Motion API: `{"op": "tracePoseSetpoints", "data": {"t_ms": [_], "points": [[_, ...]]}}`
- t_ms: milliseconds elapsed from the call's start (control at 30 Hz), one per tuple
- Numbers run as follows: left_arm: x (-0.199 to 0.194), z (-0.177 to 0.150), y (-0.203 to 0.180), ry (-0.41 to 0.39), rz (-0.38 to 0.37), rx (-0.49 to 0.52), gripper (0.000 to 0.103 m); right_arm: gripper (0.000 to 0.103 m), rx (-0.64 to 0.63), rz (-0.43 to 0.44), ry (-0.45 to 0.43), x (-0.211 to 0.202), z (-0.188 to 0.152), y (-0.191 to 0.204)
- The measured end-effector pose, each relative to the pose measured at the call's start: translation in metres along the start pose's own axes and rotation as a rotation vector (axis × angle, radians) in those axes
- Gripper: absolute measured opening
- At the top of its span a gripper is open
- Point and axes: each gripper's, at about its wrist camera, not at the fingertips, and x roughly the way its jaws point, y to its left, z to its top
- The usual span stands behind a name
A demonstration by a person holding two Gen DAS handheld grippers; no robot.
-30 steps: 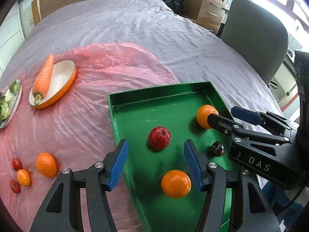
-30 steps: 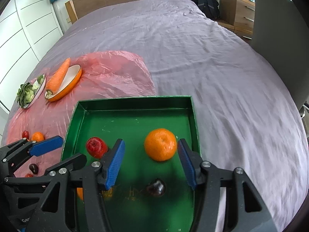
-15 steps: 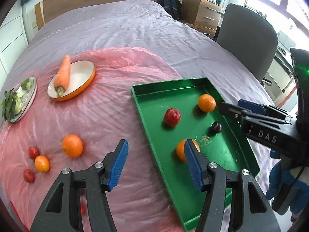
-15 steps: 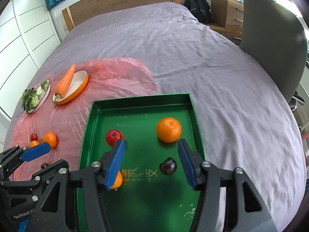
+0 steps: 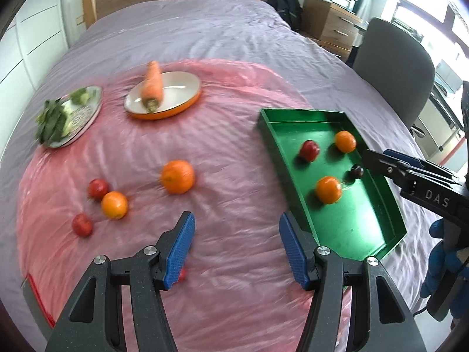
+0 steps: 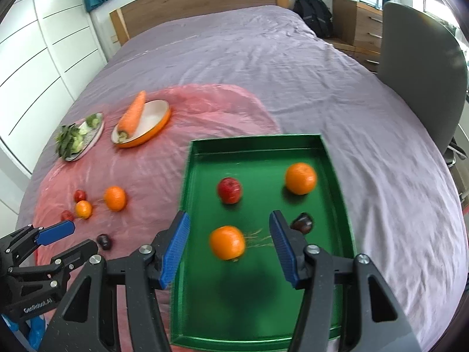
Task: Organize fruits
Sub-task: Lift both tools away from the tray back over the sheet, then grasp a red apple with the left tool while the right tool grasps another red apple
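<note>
A green tray (image 6: 255, 140) lies on the bed and holds two oranges (image 6: 227, 242) (image 6: 301, 178), a red apple (image 6: 229, 189) and a dark plum (image 6: 302, 222). My right gripper (image 6: 229, 220) hovers open above the tray's near half, with nothing between its pads. My left gripper (image 5: 236, 226) hangs open and empty over the pink plastic sheet (image 5: 234, 190), left of the tray (image 5: 272, 146). Loose on the sheet lie a large orange (image 5: 177, 176), a small orange (image 5: 114, 204), two red fruits (image 5: 98, 188) (image 5: 82, 224) and a dark plum (image 6: 104, 241).
A carrot (image 5: 152, 83) rests on an orange-rimmed plate (image 5: 181, 88), beside a metal plate of greens (image 5: 69, 114). A grey chair (image 5: 392, 67) stands to the right of the bed, with drawers (image 6: 368, 26) and a backpack (image 6: 312, 14) behind it.
Both grippers have drawn back and risen, so more of the bed shows. The left one has swung left, from over the tray to over the pink sheet. Jaw widths are unchanged.
</note>
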Motion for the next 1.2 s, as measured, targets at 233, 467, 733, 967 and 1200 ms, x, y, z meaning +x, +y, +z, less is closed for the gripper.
{"op": "tracePoseSetpoints", "data": {"t_ms": [233, 467, 733, 967, 1200], "points": [[-0.014, -0.021, 0.030, 0.009, 0.024, -0.037, 0.054, 0.097, -0.035, 0.044, 0.018, -0.001, -0.006, 0.036], [-0.022, -0.043, 0.072, 0.032, 0.081, -0.084, 0.054, 0.097, -0.074, 0.114, 0.057, 0.009, -0.017, 0.073], [-0.020, -0.064, 0.112, 0.058, 0.125, -0.143, 0.054, 0.093, -0.088, 0.191, 0.121, 0.032, -0.032, 0.117], [-0.017, -0.074, 0.131, 0.065, 0.134, -0.169, 0.054, 0.080, -0.120, 0.225, 0.168, 0.053, -0.043, 0.145], [-0.012, -0.078, 0.143, 0.070, 0.134, -0.183, 0.054, 0.060, -0.138, 0.260, 0.212, 0.073, -0.048, 0.167]]}}
